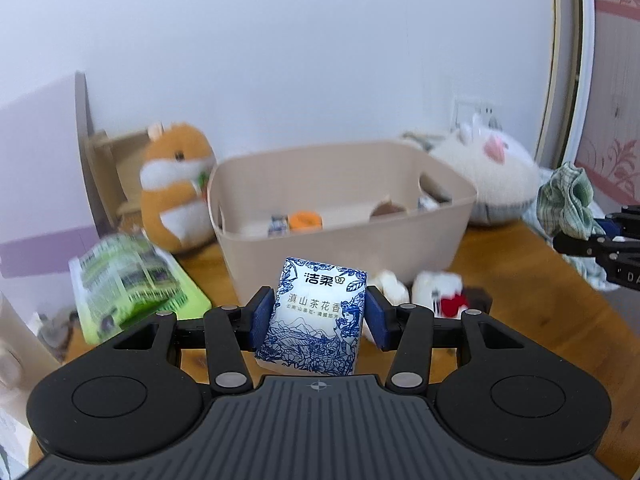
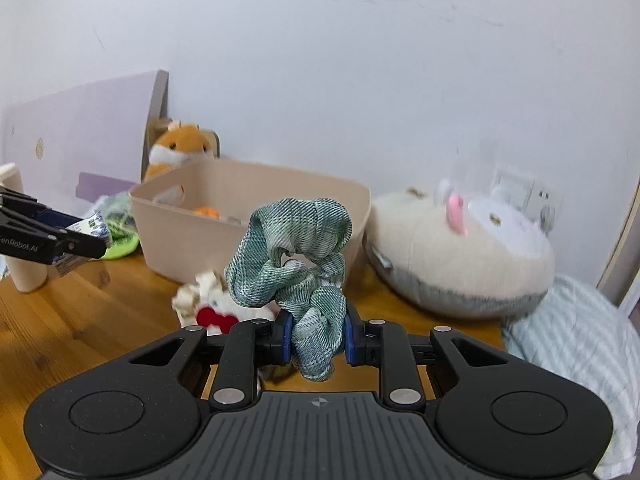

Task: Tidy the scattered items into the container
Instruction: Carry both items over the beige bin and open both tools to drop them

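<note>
A plain white wall stands behind a wooden table (image 1: 520, 264) crowded with soft toys; a beige container (image 1: 340, 216) sits toward the back of it, already holding an orange item and a few small things I can't make out. The left gripper (image 1: 318, 316) is closed on a blue-and-white tissue pack (image 1: 316, 316), its pads pressed to both sides, the pack held above the table just short of the container's near wall. The right gripper (image 2: 316, 336) is clamped on a green checked scrunchie (image 2: 296, 260), which billows loosely above the jaws, near the container's right corner. A small white plush with a red heart (image 2: 216, 308) lies on the table between them; a green packet (image 1: 128, 284) rests to the left, beside an orange hamster plush (image 1: 176, 184); a large white plush (image 2: 460, 256) slumps to the right.

The risks, as I judge them: both grippers heading for one opening could knock together; the pack, carried low, might catch the rim and shove the container back; the floppy scrunchie could drape over the wall and fall outside.
</note>
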The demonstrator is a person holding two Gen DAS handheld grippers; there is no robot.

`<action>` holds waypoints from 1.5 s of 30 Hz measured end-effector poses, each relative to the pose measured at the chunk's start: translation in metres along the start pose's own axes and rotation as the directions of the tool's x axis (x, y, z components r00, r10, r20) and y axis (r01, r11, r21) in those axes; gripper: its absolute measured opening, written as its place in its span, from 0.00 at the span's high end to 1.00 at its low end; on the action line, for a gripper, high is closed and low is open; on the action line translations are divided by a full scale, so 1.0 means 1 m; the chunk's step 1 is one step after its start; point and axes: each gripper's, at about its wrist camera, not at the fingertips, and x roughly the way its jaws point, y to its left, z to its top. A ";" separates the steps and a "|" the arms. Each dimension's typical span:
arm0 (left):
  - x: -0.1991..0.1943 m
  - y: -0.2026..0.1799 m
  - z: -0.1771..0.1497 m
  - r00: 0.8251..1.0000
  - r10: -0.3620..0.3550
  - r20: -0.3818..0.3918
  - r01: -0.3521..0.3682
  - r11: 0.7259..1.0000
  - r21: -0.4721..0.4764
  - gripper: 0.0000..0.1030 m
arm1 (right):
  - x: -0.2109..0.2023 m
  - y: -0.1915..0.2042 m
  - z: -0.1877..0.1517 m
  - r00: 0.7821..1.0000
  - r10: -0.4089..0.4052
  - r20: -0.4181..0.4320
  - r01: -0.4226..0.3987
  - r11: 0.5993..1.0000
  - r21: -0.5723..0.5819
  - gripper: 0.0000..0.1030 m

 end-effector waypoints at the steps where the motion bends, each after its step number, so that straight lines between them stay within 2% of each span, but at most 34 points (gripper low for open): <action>1: -0.003 0.000 0.005 1.000 0.004 0.013 -0.004 1.000 0.003 0.51 | -0.002 0.001 0.004 1.000 0.002 0.010 -0.002 1.000 -0.005 0.79; 12: -0.012 0.000 0.064 0.988 0.056 0.144 -0.059 0.998 0.016 0.51 | -0.004 0.007 0.055 0.993 0.022 0.115 -0.018 0.999 -0.036 0.79; 18: 0.008 -0.001 0.096 0.987 0.049 0.154 -0.051 0.999 0.009 0.51 | 0.011 0.005 0.081 0.990 0.019 0.140 -0.015 0.999 -0.028 0.78; 26: 0.064 -0.001 0.116 0.994 0.073 0.080 -0.073 0.997 -0.010 0.51 | 0.060 -0.003 0.110 0.995 0.033 0.095 -0.033 0.999 -0.009 0.78; 33: 0.124 0.008 0.118 0.996 0.066 -0.054 -0.069 0.996 -0.055 0.51 | 0.117 -0.002 0.118 0.999 0.042 0.007 -0.042 0.999 -0.006 0.78; 39: 0.168 0.017 0.107 0.982 0.040 -0.185 -0.060 0.992 -0.108 0.51 | 0.159 -0.001 0.108 0.996 0.050 -0.072 -0.049 0.999 0.017 0.78; 42: 0.184 0.018 0.101 0.970 0.045 -0.238 -0.072 0.992 -0.104 0.51 | 0.175 0.000 0.102 0.993 0.043 -0.109 -0.041 0.999 0.018 0.78; 45: 0.196 0.020 0.096 0.957 0.022 -0.288 -0.057 0.992 -0.114 0.51 | 0.191 0.005 0.097 0.990 0.028 -0.141 -0.029 1.000 0.000 0.78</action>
